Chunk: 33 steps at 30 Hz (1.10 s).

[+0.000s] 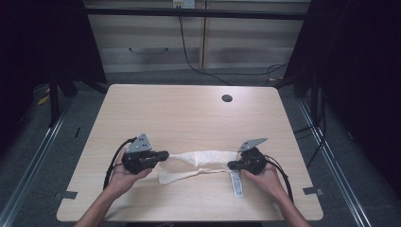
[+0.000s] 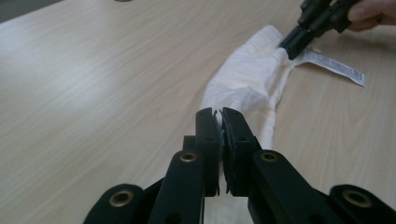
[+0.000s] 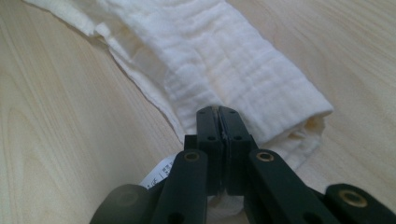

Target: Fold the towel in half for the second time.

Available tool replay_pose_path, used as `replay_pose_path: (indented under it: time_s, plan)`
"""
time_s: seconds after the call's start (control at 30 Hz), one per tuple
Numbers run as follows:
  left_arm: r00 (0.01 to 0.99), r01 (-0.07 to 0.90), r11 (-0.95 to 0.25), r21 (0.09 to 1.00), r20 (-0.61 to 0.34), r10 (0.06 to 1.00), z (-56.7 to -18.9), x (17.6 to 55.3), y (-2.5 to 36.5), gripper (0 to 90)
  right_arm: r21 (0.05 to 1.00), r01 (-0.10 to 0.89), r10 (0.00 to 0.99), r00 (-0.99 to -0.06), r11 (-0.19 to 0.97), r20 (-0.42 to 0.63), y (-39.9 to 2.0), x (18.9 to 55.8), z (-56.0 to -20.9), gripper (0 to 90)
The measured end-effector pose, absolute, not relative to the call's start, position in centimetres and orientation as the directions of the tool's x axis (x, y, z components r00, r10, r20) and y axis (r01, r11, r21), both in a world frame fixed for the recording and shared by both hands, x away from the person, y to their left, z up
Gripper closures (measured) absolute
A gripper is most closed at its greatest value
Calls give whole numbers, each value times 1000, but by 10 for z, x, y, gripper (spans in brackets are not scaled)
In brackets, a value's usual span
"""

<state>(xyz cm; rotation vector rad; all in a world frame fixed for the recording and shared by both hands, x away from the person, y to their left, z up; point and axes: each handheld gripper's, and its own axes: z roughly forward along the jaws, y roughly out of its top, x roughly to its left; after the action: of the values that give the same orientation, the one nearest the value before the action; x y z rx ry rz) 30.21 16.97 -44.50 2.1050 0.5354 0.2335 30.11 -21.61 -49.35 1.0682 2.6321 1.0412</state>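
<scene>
The white cloth [image 1: 201, 163] lies bunched into a long roll across the near half of the table [image 1: 189, 113], stretched between the two grippers, well to the near side of the round hole [image 1: 227, 98] in the tabletop. A printed label [image 1: 236, 183] hangs from the cloth's right end and lies flat on the wood, on the side away from that hole.

The step in hand looks like pulling the cloth out by its two ends. To do it well, both grips should hold firm on the fabric edge and the hands should draw apart evenly and low over the table, so the roll opens flat instead of twisting. A lopsided pull would likely drag the whole cloth sideways or slip it out of one grip.

The left gripper [image 1: 165, 154] has its jaws closed on the cloth's left end; in the left gripper view a sliver of white fabric sits pinched between the black fingers [image 2: 208, 128]. The right gripper [image 1: 231, 165] is clamped on the right end, its fingers [image 3: 232, 126] pressed together with the cloth's lower layer caught between them and the thick fold lying just beyond their tips.
</scene>
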Motion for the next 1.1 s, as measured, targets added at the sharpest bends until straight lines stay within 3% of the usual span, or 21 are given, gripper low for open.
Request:
replay_pose_path:
  time_s: [0.2,0.53,0.9,1.1]
  plan:
    - [903,251,-570,783,23,429,-454,285,167,860,644,577,658,-738,503,147,-217,301,-494,883]
    - [935,257,-670,696,-2,356,-488,269,165,861,647,571,658,-740,505,139,-216,299,-494,882]
    - [922,294,-629,720,-41,385,-496,279,174,863,649,574,697,-711,499,93,-225,289,-493,881]
    - [906,294,-628,721,0,424,-497,292,170,863,679,550,707,-704,487,63,-228,279,-495,878]
